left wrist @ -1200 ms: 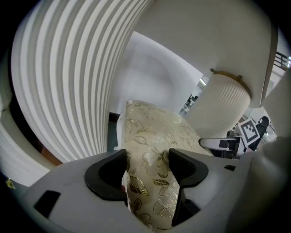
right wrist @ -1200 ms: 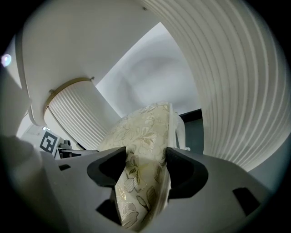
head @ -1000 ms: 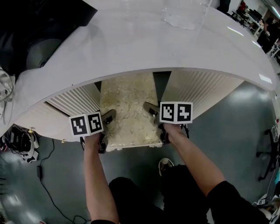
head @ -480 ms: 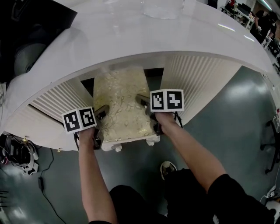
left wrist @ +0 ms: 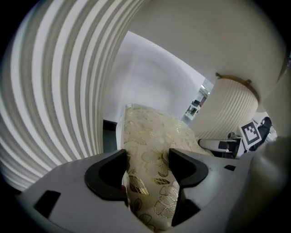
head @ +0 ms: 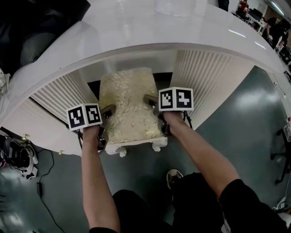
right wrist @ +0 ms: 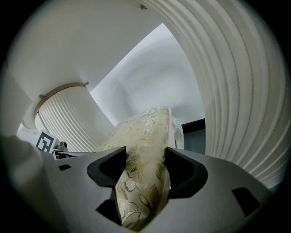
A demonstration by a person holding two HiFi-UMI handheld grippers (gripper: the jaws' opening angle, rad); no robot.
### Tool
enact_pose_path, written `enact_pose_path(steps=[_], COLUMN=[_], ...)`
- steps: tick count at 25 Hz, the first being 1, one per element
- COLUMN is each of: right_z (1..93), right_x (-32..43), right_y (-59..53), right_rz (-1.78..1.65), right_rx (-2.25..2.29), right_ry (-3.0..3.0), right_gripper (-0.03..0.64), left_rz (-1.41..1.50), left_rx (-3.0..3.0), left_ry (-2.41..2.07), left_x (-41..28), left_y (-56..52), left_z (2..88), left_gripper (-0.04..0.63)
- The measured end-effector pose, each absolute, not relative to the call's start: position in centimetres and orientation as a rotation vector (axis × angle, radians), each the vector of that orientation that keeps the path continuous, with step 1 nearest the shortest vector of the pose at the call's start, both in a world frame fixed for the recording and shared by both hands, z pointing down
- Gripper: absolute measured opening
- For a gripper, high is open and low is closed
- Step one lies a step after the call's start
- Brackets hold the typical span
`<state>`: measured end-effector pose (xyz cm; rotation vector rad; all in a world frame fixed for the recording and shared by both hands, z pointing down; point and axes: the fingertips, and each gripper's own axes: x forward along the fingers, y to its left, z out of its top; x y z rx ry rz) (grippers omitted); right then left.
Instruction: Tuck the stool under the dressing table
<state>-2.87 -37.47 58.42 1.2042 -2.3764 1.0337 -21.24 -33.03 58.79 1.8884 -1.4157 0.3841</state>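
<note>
The stool [head: 129, 107] has a cream cushion with a gold leaf pattern and white legs. It stands in the knee gap of the white dressing table [head: 136, 32], between the two ribbed pedestals. My left gripper [head: 105, 119] clamps the cushion's left edge, and my right gripper [head: 154, 109] clamps its right edge. In the left gripper view the jaws of the left gripper [left wrist: 148, 166] press on the cushion [left wrist: 154, 136]. In the right gripper view the right gripper [right wrist: 145, 166] pinches the cushion [right wrist: 145, 132] in the same way. The stool's front edge and front legs still show in front of the table.
The ribbed pedestals stand close on the left [head: 54, 98] and right [head: 209, 77] of the stool. A clear object [head: 175, 7] sits on the tabletop. Cables [head: 18, 159] lie on the grey floor at left. My shoe [head: 173, 175] is below the stool.
Both grippers and the stool have slid a little further in between the pedestals, toward the table. Both grips are unchanged.
</note>
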Motion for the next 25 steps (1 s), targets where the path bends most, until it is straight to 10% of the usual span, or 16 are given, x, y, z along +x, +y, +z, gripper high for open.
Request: enact_pose_path(steps=[25], right_z=[57.8], right_x=[-3.0], right_y=[-41.4], right_rz=[1.021], right_rx=[1.246], right_ry=[-2.389], right_gripper=[0.265], left_rz=[0.379], left_rx=[1.920], left_ry=[-1.429], left_x=[-21.5], left_y=[-37.2], left_z=[58.1], left_gripper=[0.293])
